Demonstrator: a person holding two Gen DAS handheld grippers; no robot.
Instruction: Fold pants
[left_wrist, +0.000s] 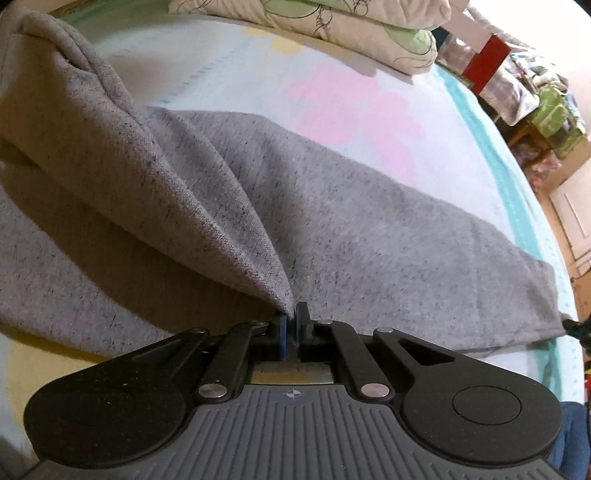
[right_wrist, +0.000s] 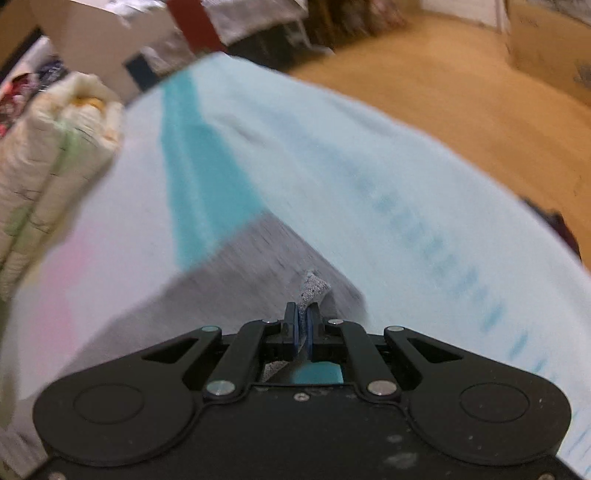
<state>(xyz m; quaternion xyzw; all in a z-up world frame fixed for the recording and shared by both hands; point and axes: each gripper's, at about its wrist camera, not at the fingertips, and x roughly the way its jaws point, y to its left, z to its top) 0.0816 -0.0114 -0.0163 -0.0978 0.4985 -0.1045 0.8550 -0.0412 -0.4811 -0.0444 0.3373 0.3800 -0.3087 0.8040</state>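
The left tongs (left_wrist: 291, 319) are seen clenched on a fold of the grey pants (left_wrist: 369, 229), with only a thin slit left between the two fingers, and the pinched cloth is drawn up from them in a taut ridge toward the upper left. The right tongs (right_wrist: 303, 321) are likewise pressed together, and a small grey tab of the pants (right_wrist: 258, 258) is gripped between the blue pads, its end poking out above the fingertips. One pair of pants is counted, laid flat across the bed (left_wrist: 240, 74), one long leg being stretched toward the right edge in the left wrist view. Two pillows (left_wrist: 369, 26) are stacked at the far end of the bed. The right wrist view is blurred, so finer detail cannot be told there.
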